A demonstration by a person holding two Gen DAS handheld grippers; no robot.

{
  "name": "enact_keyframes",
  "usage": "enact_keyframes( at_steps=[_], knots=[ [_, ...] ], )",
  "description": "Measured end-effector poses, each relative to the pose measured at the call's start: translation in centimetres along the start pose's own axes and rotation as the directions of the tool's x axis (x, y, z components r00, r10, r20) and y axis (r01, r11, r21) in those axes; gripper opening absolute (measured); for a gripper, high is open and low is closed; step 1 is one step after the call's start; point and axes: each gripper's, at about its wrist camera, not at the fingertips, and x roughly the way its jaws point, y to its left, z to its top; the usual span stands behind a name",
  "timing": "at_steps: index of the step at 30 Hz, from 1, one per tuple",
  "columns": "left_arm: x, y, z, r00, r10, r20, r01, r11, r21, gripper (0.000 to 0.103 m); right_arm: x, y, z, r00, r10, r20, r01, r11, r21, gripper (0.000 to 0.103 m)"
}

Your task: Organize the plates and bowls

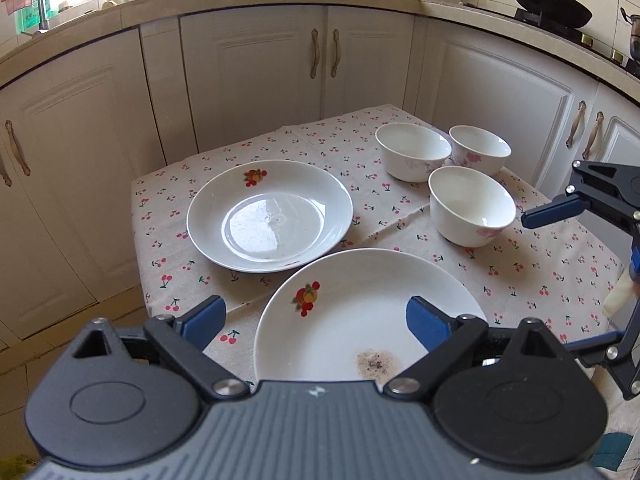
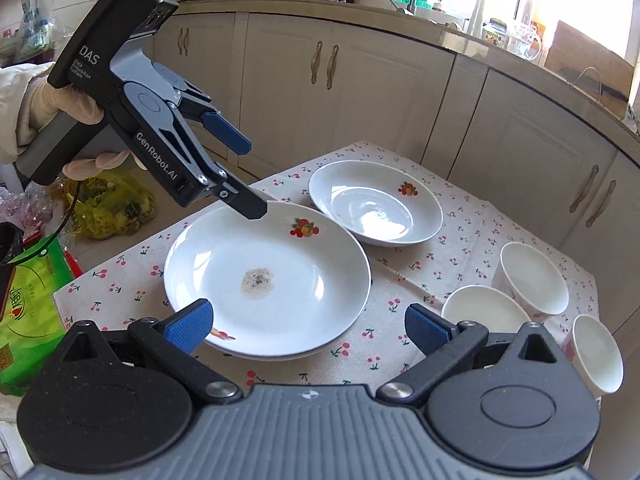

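White china on a cherry-print tablecloth [image 1: 520,280]: two plates and three bowls, counted in both views.

In the left wrist view, the stained plate [image 1: 360,320] lies nearest, at six o'clock on the table, with a brown speckled stain [image 1: 376,362] near its near edge. The clean plate [image 1: 270,216] sits at ten o'clock from it, rims just apart. The three bowls [image 1: 472,208] cluster at one o'clock, touching or nearly so.

The left gripper [image 1: 316,322] is spread wide, holding nothing; its right finger hangs over the stained plate, its left finger over the cloth beside the rim. The right gripper [image 1: 552,210] enters at three o'clock, just beside the nearest bowl.

The right wrist view shows what the other cannot: the left gripper [image 2: 250,178] from outside, held by a gloved hand [image 2: 56,116], its lower fingertip at the stained plate's [image 2: 280,300] far rim at eleven o'clock; whether it touches, I cannot tell. The right gripper [image 2: 308,324] is likewise splayed and empty, its left finger over the plate's near rim, bowls [image 2: 484,312] at three o'clock. A green package [image 2: 28,320] lies at nine o'clock, off the table.
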Motion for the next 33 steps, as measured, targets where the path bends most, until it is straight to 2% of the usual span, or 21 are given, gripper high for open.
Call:
enact_keyframes(
  at_steps=[10,16,23,33],
  knots=[
    [0.3,2.4,1.1,1.0,0.001,0.015,0.0,1.0,-0.027,0.096,1.7,-2.7,2.5,0.999,-0.032,0.024,0.032,0.999,-0.01,0.103],
    [2.3,3.9,1.8,1.0,-0.009,-0.004,0.009,1.0,-0.027,0.096,3.8,-4.7,4.1,0.999,-0.034,0.012,0.034,0.999,-0.002,0.103],
    [5.3,6.1,3.4,0.999,-0.018,-0.03,0.017,0.999,-0.052,0.096,6.7,-6.7,5.0,0.998,-0.048,-0.035,0.046,0.997,-0.057,0.103],
    [10.7,9.1,5.2,0.997,-0.03,-0.076,0.022,0.994,-0.106,0.096,11.8,-10.5,5.8,0.99,0.026,-0.136,-0.051,0.982,-0.181,0.103]
  ],
)
